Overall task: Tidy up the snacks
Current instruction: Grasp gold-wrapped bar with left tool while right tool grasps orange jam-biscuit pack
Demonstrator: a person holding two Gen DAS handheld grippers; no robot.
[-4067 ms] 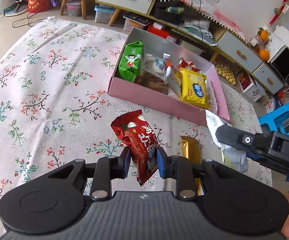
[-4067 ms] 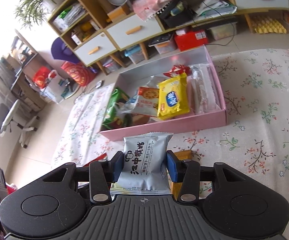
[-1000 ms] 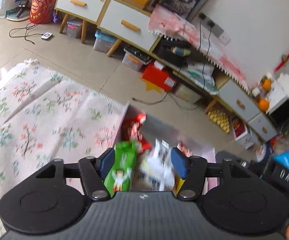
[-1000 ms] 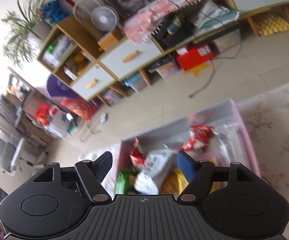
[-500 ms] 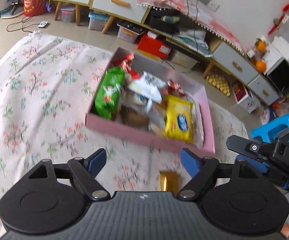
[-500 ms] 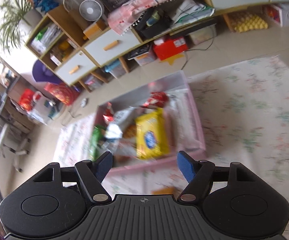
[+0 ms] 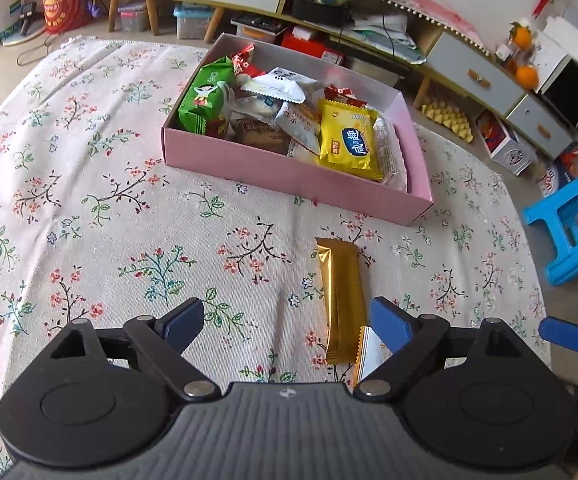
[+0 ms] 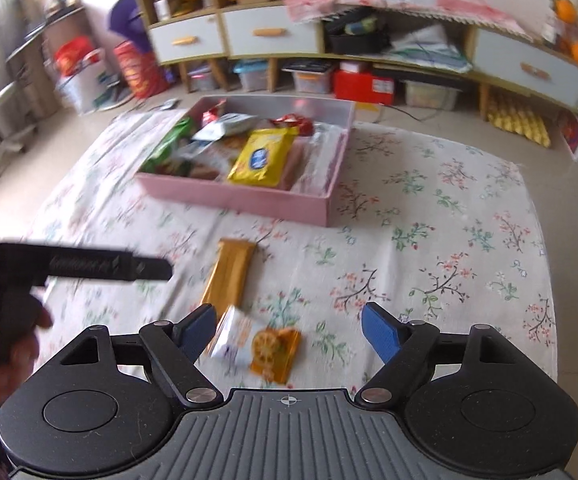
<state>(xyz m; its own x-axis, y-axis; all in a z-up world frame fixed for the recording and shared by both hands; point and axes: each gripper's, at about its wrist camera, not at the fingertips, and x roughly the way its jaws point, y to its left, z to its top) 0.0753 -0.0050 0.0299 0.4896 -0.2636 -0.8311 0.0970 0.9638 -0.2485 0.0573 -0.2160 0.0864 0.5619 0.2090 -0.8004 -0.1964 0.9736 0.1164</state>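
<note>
A pink box [image 7: 289,172] holds several snack packets, among them a green one [image 7: 205,98] and a yellow one [image 7: 349,140]. On the floral cloth in front of it lies a gold bar [image 7: 343,300], with a white and orange cracker packet [image 8: 255,346] at its near end. My left gripper [image 7: 287,320] hovers over the bar with its jaws opening, and its pads touch nothing. In the right wrist view the box [image 8: 237,198] and bar [image 8: 229,276] show blurred. My right gripper [image 8: 289,330] hovers over the cracker packet with jaws opening, gripping nothing.
The floral cloth [image 7: 89,160] covers a low table. A blue plastic stool [image 7: 573,220] stands off its right edge. Low cabinets [image 8: 269,32] with bins and clutter line the far wall. The left gripper's body [image 8: 89,268] and a hand [image 8: 9,344] show at the right view's left edge.
The red packet and the grey-white packet, gripped earlier, now lie in the box. Both grippers have drawn back from over the box to the near cloth, and their jaws stand wider.
</note>
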